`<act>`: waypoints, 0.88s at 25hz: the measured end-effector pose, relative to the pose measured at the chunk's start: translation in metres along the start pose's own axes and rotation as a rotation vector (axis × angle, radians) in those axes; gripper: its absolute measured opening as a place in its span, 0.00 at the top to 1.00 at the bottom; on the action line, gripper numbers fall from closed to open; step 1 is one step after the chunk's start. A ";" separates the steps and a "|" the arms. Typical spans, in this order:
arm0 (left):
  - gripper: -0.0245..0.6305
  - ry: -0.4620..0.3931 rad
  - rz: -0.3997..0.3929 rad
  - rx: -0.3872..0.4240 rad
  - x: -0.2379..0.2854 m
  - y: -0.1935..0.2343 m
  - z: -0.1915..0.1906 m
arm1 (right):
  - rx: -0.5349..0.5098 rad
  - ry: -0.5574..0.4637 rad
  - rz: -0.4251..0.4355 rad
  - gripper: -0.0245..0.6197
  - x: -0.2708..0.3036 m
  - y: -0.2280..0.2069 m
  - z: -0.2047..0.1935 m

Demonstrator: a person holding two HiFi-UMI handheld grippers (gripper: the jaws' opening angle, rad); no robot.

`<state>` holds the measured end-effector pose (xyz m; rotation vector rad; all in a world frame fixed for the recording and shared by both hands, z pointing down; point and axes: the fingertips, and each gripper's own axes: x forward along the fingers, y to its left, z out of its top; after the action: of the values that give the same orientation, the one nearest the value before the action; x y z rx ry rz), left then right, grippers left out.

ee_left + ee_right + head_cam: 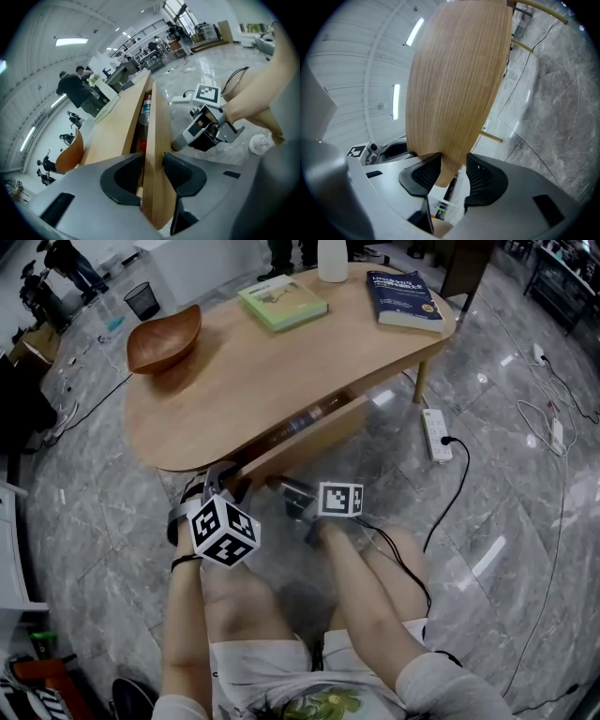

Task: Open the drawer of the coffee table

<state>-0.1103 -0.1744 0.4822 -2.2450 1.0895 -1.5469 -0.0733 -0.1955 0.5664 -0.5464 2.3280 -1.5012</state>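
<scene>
On the tabletop [281, 371], a bowl [164, 338] sits left, a book [282, 302] far middle, a second book [405, 300] far right. The drawer [319, 435] hangs under its near edge; a power strip [437, 434] lies on the floor [525, 502], right.

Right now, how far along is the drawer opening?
Done: the drawer is already pulled out a crack, items showing in the gap. In hand: the left gripper straddles the drawer front, jaws open; the right gripper has a wooden edge between its jaws, grip unclear. Left: pulling the drawer out fully.
</scene>
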 end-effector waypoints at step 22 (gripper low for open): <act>0.73 -0.040 0.089 0.025 0.012 -0.014 0.002 | -1.258 0.405 -0.602 0.68 -0.031 0.032 0.025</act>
<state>-0.1003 -0.1730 0.4973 -2.1713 1.1362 -1.4663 -0.0394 -0.1886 0.5292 -1.4025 3.4486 -0.0127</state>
